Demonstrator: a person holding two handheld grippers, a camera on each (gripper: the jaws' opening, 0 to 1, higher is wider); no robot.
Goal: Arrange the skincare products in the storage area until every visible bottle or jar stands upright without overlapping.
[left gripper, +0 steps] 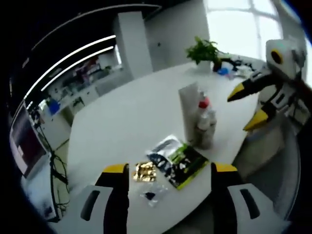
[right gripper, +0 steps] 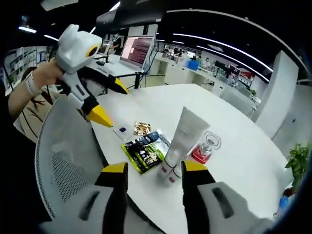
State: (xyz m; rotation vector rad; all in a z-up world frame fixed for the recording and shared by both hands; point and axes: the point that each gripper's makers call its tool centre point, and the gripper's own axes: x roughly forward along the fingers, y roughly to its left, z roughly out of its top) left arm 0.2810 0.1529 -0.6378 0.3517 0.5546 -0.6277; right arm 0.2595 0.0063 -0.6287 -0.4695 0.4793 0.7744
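A tall white tube (left gripper: 189, 109) stands upright on the white table (left gripper: 126, 112), with a red-capped bottle (left gripper: 204, 104) and a clear bottle (left gripper: 207, 130) close beside it. My left gripper (left gripper: 169, 168) is open above the near table edge, short of a green-and-black packet (left gripper: 179, 158). The right gripper (left gripper: 247, 105) hangs open to the right of the bottles, apart from them. In the right gripper view, my right gripper (right gripper: 155, 167) is open just in front of the white tube (right gripper: 183, 136) and a clear bottle with red (right gripper: 204, 148). The left gripper (right gripper: 111, 101) is open, held in a hand.
Flat packets lie near the table edge: a gold one (left gripper: 145, 171), a small clear one (left gripper: 152, 194), and the green packet (right gripper: 144, 153). A white mesh chair (right gripper: 63, 165) stands against the table. A potted plant (left gripper: 204, 50) sits at the far side, and a monitor (right gripper: 136, 48) lies beyond.
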